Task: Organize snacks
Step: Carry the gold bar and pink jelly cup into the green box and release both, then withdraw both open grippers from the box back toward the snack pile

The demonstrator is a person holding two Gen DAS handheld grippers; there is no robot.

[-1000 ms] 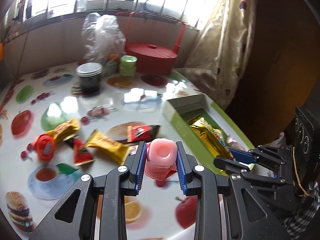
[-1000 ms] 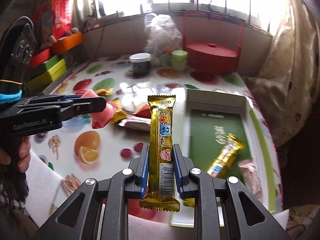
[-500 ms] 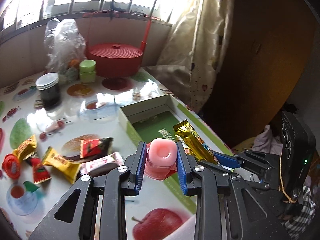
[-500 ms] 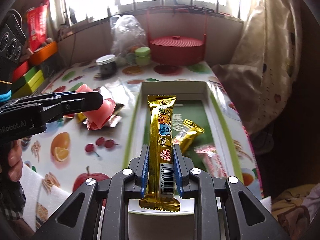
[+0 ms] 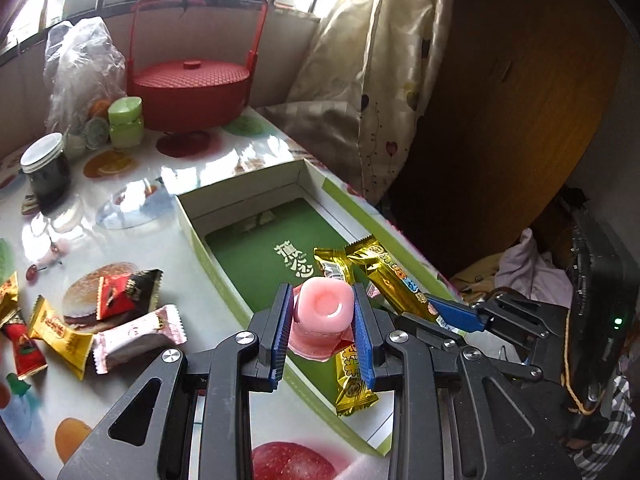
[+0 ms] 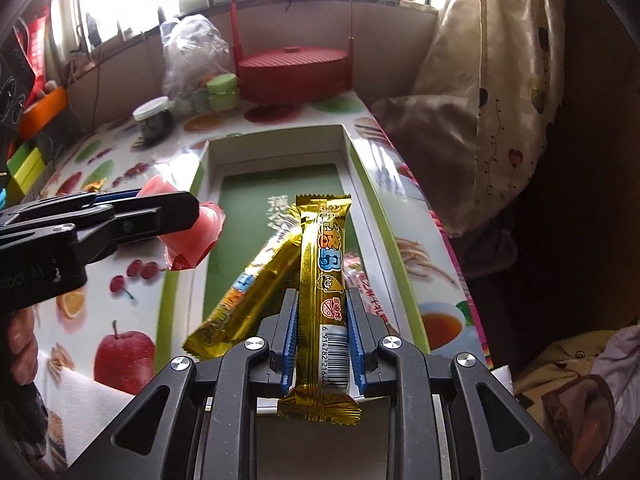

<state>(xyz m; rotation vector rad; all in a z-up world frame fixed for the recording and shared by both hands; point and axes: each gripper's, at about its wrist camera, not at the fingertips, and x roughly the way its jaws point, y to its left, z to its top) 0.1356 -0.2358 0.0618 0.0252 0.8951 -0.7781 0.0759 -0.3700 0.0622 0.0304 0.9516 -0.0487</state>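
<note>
Pink jelly cup (image 5: 322,314) sits clamped between the blue pads of the left gripper (image 5: 321,334), held above the near left edge of the box (image 5: 192,226). The right gripper (image 6: 323,344) is closed on a gold bar (image 6: 326,276), gripping it near the barcode end; the bar stands up along the fingers, above the box interior. In the left wrist view the right gripper enters from the right, just beside the cup.

The box is white-walled with green outer sides and a green floor, and lies at the right edge of the table (image 5: 132,208). A second gold bar (image 6: 248,292) lies on the box floor, slanted, with a pink wrapper partly hidden beside it.

Loose snacks lie on the table left of the box: a pink-white pack (image 5: 138,338), a red-black pack (image 5: 128,288), a yellow candy (image 5: 60,332).

At the far end stand a red basket (image 5: 190,90), a green jar (image 5: 126,122), a dark jar (image 5: 46,170) and a plastic bag (image 5: 82,70).
</note>
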